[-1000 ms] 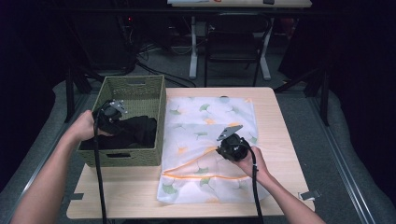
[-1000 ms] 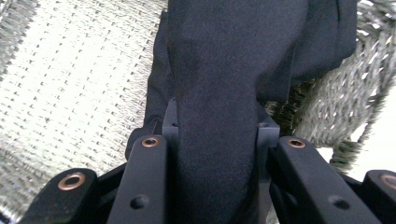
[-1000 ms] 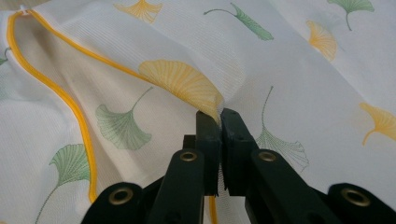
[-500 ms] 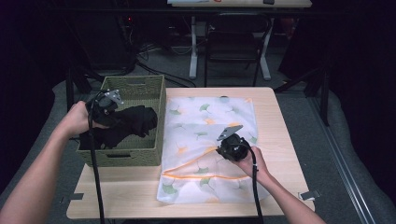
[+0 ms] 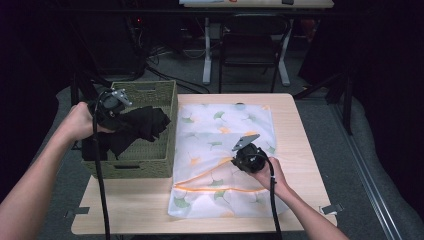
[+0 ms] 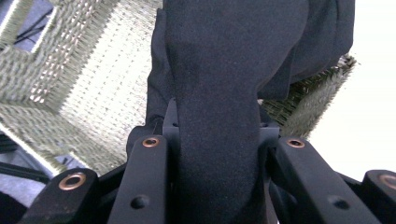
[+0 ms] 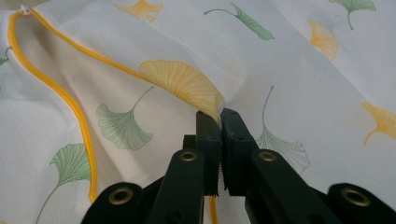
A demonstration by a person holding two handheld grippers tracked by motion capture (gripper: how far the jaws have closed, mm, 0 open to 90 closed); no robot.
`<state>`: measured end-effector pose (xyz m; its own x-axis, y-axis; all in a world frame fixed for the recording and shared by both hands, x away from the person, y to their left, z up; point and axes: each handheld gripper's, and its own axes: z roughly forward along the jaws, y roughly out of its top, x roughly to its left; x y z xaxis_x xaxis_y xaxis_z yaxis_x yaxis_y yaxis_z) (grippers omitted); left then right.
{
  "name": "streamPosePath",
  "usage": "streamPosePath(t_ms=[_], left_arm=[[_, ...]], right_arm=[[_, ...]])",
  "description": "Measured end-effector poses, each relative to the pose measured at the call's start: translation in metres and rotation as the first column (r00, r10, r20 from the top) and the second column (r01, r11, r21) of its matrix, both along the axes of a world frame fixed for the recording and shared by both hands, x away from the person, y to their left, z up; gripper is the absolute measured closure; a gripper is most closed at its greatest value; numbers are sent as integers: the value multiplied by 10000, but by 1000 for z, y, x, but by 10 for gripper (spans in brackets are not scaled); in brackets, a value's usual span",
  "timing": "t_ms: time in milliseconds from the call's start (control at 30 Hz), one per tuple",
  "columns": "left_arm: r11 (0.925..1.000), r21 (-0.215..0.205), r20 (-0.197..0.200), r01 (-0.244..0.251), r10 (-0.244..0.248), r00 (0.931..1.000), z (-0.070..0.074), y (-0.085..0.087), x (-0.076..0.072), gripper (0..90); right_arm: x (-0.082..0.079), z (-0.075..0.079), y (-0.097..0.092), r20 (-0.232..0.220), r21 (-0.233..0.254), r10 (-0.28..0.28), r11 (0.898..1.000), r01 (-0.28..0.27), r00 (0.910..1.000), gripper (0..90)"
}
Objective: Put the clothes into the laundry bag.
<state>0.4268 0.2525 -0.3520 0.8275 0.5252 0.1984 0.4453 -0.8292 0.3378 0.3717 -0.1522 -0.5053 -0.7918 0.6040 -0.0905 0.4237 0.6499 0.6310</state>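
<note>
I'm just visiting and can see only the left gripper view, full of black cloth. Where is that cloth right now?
Observer: The black garment hangs from the left gripper, lifted above the woven basket.
Operator: What is the other hand doing?
Observer: The right gripper is shut on a fold of the leaf-print mesh bag.
Operator: Is that bag open?
Observer: Its orange-trimmed opening gapes towards the basket.
</note>
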Motion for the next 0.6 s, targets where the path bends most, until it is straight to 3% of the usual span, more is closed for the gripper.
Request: streamPosePath(t_ms=[200, 367, 600], left_arm=[[9995, 294, -97, 64, -61, 9999, 16, -7, -8, 683], [9997, 227, -267, 42, -36, 9996, 25, -13, -13, 683], [9981, 343, -618, 517, -495, 9969, 41, -33, -26, 683]], right_arm=[[0, 0, 0, -4, 9, 7, 10000, -7, 10000, 870], [0, -1, 1, 60, -46, 93, 9999, -92, 9999, 869], [0, -1, 1, 23, -54, 61, 10000, -61, 10000, 871]])
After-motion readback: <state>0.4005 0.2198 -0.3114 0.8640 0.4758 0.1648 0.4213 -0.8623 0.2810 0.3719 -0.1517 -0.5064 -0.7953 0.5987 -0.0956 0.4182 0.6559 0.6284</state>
